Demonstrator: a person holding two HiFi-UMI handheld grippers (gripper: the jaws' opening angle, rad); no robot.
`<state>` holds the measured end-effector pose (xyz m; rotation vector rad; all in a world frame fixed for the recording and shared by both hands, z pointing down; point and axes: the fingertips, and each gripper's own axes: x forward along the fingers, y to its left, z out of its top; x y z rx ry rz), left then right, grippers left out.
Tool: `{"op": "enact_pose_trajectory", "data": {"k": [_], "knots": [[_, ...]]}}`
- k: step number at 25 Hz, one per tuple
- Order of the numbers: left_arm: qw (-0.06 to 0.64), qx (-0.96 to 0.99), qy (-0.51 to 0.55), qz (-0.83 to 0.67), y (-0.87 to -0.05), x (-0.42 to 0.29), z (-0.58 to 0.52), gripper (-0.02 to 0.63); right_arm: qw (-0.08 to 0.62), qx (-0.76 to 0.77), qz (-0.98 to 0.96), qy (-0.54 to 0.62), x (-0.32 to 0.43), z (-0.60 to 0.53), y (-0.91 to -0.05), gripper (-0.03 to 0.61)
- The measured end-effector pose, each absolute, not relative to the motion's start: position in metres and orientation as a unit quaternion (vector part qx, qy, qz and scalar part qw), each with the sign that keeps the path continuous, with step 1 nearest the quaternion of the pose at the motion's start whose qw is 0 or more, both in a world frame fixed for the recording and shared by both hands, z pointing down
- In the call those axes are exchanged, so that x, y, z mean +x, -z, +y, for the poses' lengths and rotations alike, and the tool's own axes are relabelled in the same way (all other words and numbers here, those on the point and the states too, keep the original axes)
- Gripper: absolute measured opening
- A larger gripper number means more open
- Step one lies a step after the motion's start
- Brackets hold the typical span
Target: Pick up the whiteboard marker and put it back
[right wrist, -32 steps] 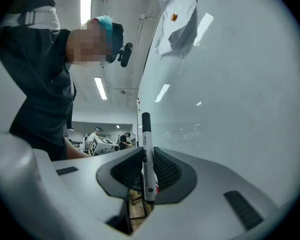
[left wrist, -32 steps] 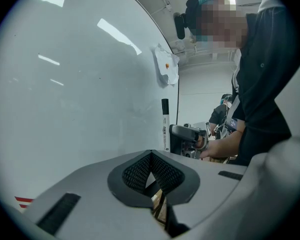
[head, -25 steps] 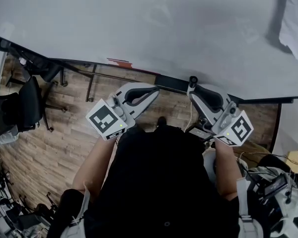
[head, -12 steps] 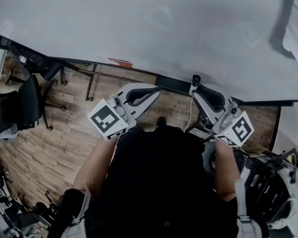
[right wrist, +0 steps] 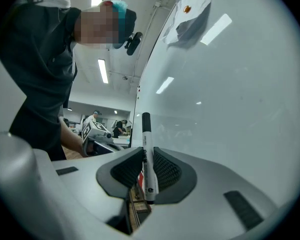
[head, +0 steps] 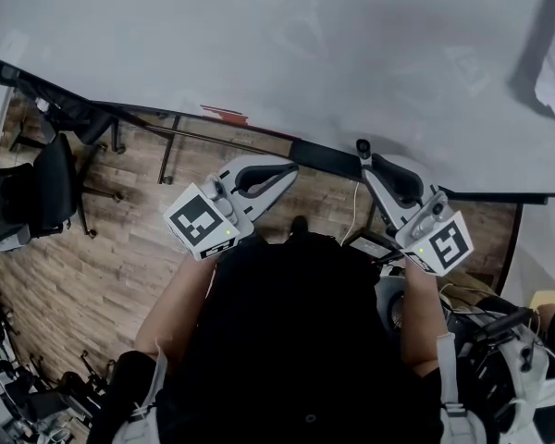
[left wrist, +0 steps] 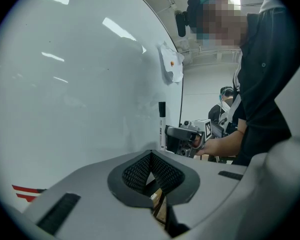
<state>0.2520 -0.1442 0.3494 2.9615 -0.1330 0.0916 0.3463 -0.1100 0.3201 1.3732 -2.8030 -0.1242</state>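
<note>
Holding: the right gripper (right wrist: 147, 171) pinches the whiteboard marker (right wrist: 146, 149) tight between its two black pads.
Left gripper: the left gripper (left wrist: 151, 168) has its jaws pressed together at the tips, with nothing between them.
Marker shape: a thin, round, white stick with a black cap and small dark print along its side.
Gripper feel: smooth grey plastic shells, with soft-looking black pads that have a bumpy criss-cross pattern.
Cubes: each gripper carries a white cube (head: 202, 222) with black square marks.
Board: the whiteboard (right wrist: 230, 84) is flat, smooth and shiny, and bright streaks of light shine on it.
Paper: a crumpled white sheet (left wrist: 171, 64) with an orange dot sticks to the board, well above the marker.
Floor: brown wood planks (head: 83, 276), with a black chair (head: 37, 197) off to the left.
Where the marker is: up in the air in the right gripper, just beside the whiteboard; I cannot tell if it touches.
Which way it points: the marker's long side runs along the jaws. The black cap sticks out past the jaw tips, and the other end sits down between the pads. From the left gripper view it stands straight up with the cap on top.
Change: the right gripper and its marker sit a little more to the right than one second ago. The left gripper has hardly moved.
</note>
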Motion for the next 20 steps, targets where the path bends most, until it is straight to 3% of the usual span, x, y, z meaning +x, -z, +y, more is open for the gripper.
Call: {"op": "enact_pose_trajectory", "data": {"k": [14,20], "knots": [[0.096,0.994,-0.042,-0.043,-0.357,0.255,-0.144,0.012,0.106,0.482,-0.867,0.075,0.340,-0.128,-0.343,0.072],[0.098,0.993,-0.051,-0.036,-0.361,0.258,-0.143,0.012,0.273,0.461,-0.838,0.109,0.351,-0.130,-0.390,0.072]]}}
